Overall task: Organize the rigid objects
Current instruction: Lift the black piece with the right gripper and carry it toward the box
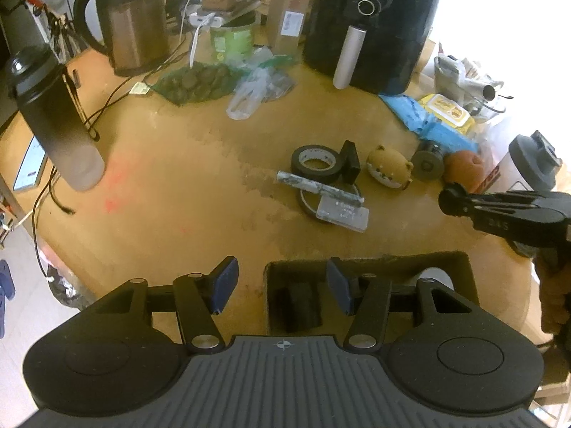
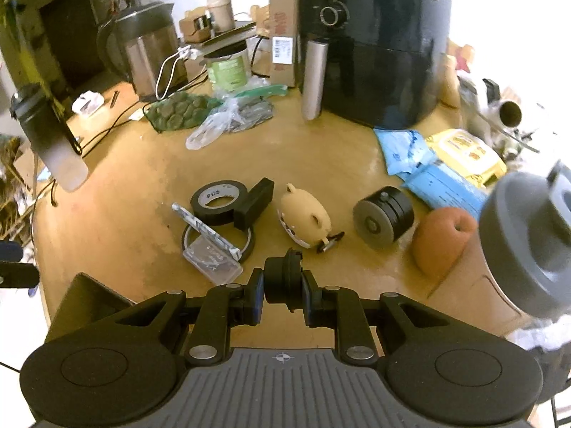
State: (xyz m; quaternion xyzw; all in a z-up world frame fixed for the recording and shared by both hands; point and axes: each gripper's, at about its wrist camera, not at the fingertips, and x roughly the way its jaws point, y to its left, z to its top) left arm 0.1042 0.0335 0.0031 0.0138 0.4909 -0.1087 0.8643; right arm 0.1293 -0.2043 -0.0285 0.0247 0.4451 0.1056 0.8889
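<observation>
Your right gripper is clamped on a small black round part, held above the near table. Your left gripper hangs half open with nothing between its pads, over the near edge of a dark felt box that holds what looks like a black block. Farther out, a tape roll, bear toy and caster wheel sit in a row.
</observation>
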